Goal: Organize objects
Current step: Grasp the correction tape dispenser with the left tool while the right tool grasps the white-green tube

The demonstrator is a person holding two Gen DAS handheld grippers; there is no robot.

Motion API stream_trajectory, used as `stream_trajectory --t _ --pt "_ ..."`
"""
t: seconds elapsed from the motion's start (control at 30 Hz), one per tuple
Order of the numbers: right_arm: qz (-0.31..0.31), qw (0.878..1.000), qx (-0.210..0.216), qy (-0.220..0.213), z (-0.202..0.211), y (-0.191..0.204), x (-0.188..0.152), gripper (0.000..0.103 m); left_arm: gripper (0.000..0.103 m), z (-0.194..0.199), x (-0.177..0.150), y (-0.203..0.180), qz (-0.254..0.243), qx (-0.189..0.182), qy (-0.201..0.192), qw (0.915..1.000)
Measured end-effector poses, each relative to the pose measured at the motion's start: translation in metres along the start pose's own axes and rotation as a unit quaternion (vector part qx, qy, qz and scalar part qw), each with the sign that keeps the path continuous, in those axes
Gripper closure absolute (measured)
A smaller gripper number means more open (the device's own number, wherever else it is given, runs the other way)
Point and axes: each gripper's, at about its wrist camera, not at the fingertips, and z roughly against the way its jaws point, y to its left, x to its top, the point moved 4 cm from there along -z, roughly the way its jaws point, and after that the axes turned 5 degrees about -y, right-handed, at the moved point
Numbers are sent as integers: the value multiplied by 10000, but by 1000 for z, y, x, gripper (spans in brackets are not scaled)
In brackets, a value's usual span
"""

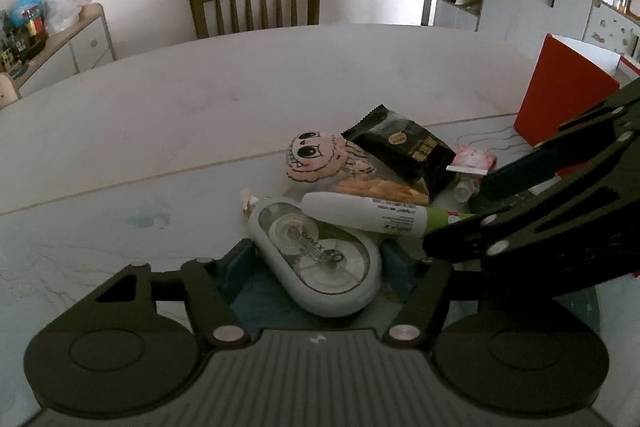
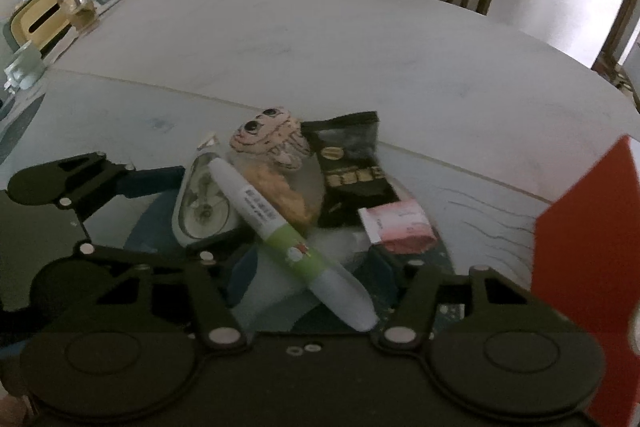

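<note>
The left tool (image 1: 316,259) straddles the pale grey correction-tape dispenser (image 1: 316,259), jaws roughly half open with a blue pad at either flank; whether the pads yet press on it is hard to tell, so no firm grip can be claimed. The right tool (image 2: 316,275) is likewise about half open around the white-and-green marker pen (image 2: 288,239), which lies slantwise across the gap, its pale end toward 5 o'clock, its other end resting on the dispenser. Contact there is equally unclear, the view being blurred.

The things lie heaped in the middle of the table (image 1: 200,87), probably so each tool can take one piece from the pile. At 12 o'clock of the dispenser sits a cartoon-faced plush charm (image 1: 316,157), at 1 o'clock a black snack packet (image 1: 404,147), beyond it a small pink packet (image 1: 474,159). A red box (image 1: 560,99), likely the destination, stands at 2 o'clock, cut off by the frame. An orange-patterned item beneath the pen is mostly hidden.
</note>
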Motion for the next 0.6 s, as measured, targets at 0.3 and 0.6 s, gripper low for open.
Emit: stream_trajectory --t 0.3,0.6 --pt "45 9999 97 86 -7 8 0 70 35 8 -4 13 -20 -95 47 9999" --pt "210 9996 185 79 2 27 -20 86 35 26 -19 13 -60 -321 141 9994"
